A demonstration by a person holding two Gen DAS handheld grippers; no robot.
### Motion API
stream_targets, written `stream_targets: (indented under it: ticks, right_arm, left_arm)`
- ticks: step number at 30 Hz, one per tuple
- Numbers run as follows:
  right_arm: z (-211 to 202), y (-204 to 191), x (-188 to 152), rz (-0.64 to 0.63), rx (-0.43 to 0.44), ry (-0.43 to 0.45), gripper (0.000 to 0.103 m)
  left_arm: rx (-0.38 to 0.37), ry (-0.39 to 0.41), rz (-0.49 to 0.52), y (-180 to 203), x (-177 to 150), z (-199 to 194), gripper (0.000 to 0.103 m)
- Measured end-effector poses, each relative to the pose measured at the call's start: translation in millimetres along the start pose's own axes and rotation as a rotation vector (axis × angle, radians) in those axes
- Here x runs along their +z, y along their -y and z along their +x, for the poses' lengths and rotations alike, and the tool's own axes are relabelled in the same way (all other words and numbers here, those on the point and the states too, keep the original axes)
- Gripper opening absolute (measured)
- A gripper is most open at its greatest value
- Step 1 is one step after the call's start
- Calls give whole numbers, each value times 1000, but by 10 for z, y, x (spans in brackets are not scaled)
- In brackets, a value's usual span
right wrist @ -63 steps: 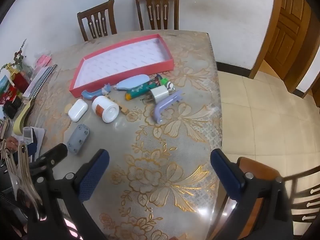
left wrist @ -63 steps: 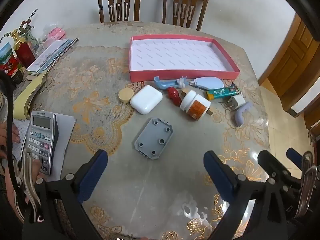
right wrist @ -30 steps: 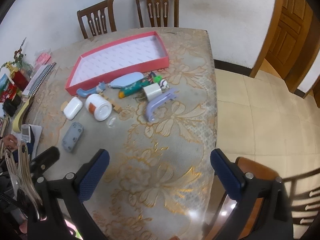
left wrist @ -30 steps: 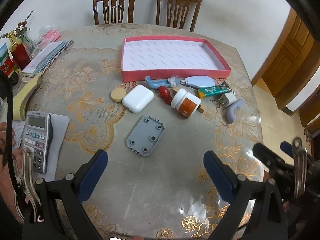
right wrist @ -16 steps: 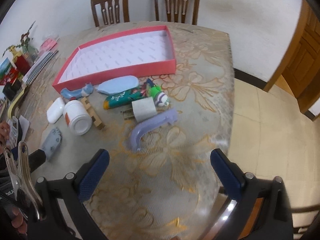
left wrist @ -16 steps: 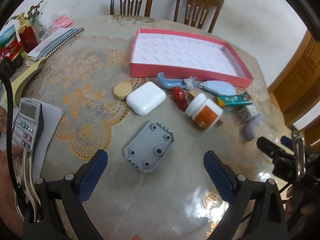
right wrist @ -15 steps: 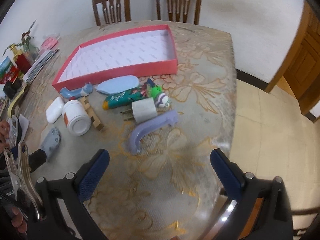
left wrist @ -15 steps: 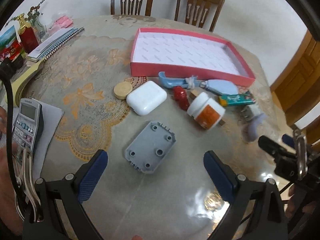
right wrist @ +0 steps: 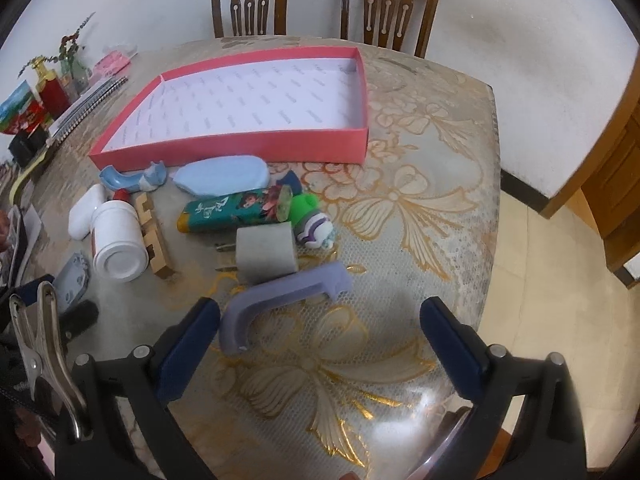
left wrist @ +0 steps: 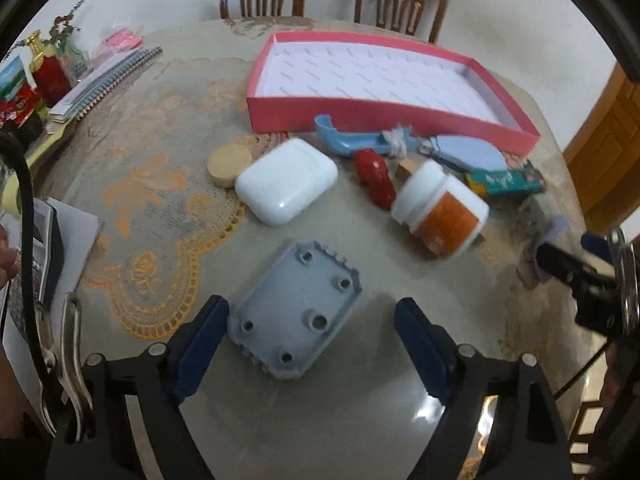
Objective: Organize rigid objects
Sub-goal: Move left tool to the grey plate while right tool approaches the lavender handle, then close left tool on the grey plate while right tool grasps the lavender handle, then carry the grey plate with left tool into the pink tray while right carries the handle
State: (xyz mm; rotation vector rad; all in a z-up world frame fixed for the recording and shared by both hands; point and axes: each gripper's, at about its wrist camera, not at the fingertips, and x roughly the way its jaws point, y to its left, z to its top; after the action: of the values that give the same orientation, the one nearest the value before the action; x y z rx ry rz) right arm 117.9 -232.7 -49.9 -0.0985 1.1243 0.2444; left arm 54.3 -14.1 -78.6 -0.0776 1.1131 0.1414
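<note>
Lying flat between the spread fingers of the left gripper, a grey plate with round holes and toothed short edges is seen near the table's front edge, its near-left corner just beside the left blue pad; nothing is clamped. Before the right gripper, whose fingers are likewise held wide apart and empty, a lavender curved handle is found, its bent end just beside the left pad. Farther in, a white earbud case, a tan wooden disc, a red piece and a white jar with an orange label, tipped on its side, are laid out. On the right side a grey cube plug, a wooden block, a green printed tube and a green and purple toy are clustered, with a pale blue oval case and a blue hook-shaped part just before the tray. A pink tray with a white patterned lining sits toward the far edge. A glossy cloth with gold floral lace is spread over the table. Along the left edge a spiral notebook and red boxes are kept. Two wooden chairs are set behind, against a white wall, and a wooden door is visible at the right.
</note>
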Motion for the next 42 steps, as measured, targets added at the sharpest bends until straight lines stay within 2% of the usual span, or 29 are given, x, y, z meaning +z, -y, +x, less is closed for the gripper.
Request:
stream_targets:
  ticks: [2, 5, 7, 8, 9, 10, 13, 16, 19, 29, 30, 32, 33, 34, 42]
  right_arm:
    - [-8, -24, -11, -2, -16, 3, 96]
    - [-25, -88, -20, -20, -27, 21, 87]
    - [-33, -121, -42, -40, -47, 38, 79]
    - [-35, -137, -57, -49, -64, 48, 75]
    - [-40, -151, -69, -59, -75, 56, 66]
    - [-50, -166, -79, -63, -79, 61, 56]
    - [-82, -182, -95, -61, -63, 67, 37]
    - [-106, -198, -123, -63, -52, 69, 24]
    - [-153, -174, -165, -58, -31, 71, 17]
    - [-383, -17, -218, -41, 131, 81, 16]
    - [-390, -15, -219, -47, 132, 80, 17]
    - [-382, -29, -227, -68, 126, 71, 24]
    - [-356, -42, -226, -79, 107, 58, 31]
    - [-334, -38, -234, -83, 97, 51, 33]
    - [-242, -131, -171, -41, 108, 32, 37]
  left_arm:
    - [-7, 7, 15, -5, 17, -7, 84]
    - [-26, 30, 53, 31, 25, -27, 71]
    - [-33, 37, 66, 37, 8, -35, 71]
    - [-33, 43, 64, 28, -7, -44, 58]
    - [-31, 57, 61, 18, -20, -68, 50]
    - [-37, 53, 59, 11, -33, -76, 50]
    - [-52, 56, 51, -14, -55, -91, 50]
    - [-60, 64, 39, -40, -116, -128, 50]
    - [-71, 74, 28, -50, -158, -177, 50]
    - [-78, 101, -10, 22, -241, -360, 49]
    - [-76, 100, -8, 42, -253, -372, 49]
    - [-78, 98, -4, 63, -284, -395, 49]
    - [-76, 96, 0, 80, -301, -407, 49]
    - [-72, 96, 2, 88, -317, -416, 49]
    - [-76, 82, -50, -60, -381, -483, 49]
